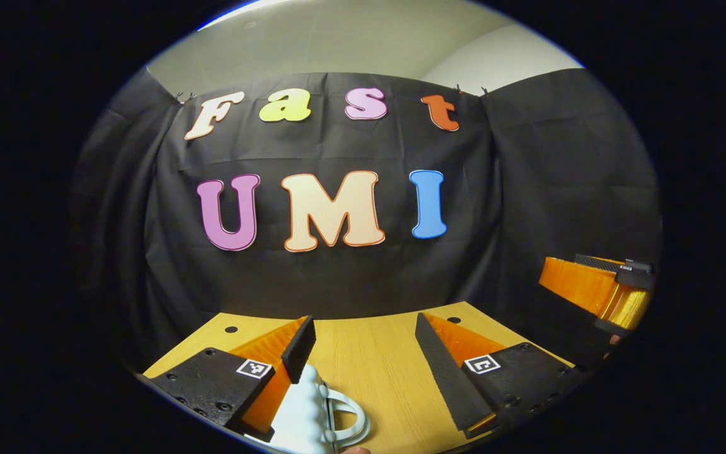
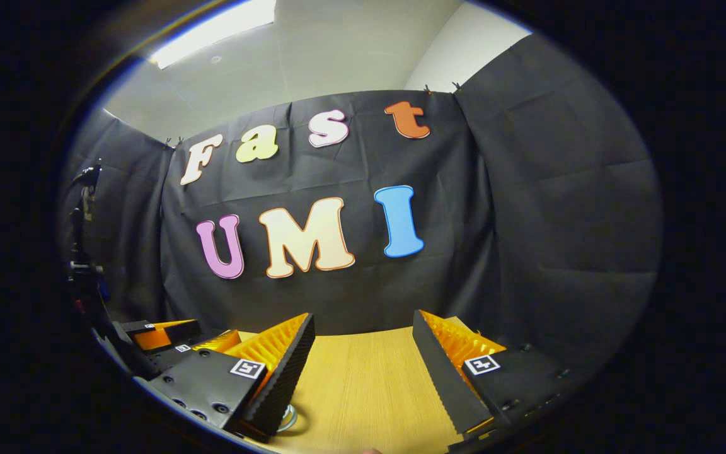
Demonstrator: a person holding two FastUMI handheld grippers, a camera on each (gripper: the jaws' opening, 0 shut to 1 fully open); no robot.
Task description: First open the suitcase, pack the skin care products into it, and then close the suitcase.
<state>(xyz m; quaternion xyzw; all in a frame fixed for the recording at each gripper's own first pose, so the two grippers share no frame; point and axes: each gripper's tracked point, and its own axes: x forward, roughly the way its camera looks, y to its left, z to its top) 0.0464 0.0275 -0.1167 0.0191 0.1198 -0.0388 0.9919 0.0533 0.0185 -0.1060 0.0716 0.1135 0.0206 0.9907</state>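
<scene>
Left gripper view
- Left gripper (image 1: pixel 363 353): both fingers at the bottom of the frame, spread wide, nothing between them.
- Table (image 1: pixel 369 353): light wood top, running back to the black cloth wall; two small dark holes near its far edge.
- Suitcase (image 1: pixel 309 413): pale, whitish, ridged body with a looped handle, low in the frame, just under and beside the tip of the finger on the left of the view. Whether finger and case touch, I cannot tell. Partly cut by the frame edge; open or closed, I cannot tell.
- Right gripper (image 1: pixel 602 293): at the right edge of this view, raised above table level, well apart from the left gripper. Seen side-on and cropped; spread of its fingers not readable here.
- Booth wall (image 1: pixel 527 221): black cloth, creased, pinned along the top; pale ceiling above it.

Right gripper view
- Right gripper (image 2: pixel 363 356): fingers at the bottom of the frame, set wide apart, bare table between them, holding nothing.
- Table (image 2: pixel 363 384): same light wood.
- Metal ring (image 2: pixel 288 417): small rounded piece peeking from under the tip of the finger on the left of the view; too little visible to identify.
- Left gripper (image 2: pixel 161 337): at lower left, low over the table, partly behind the right gripper's finger.
</scene>
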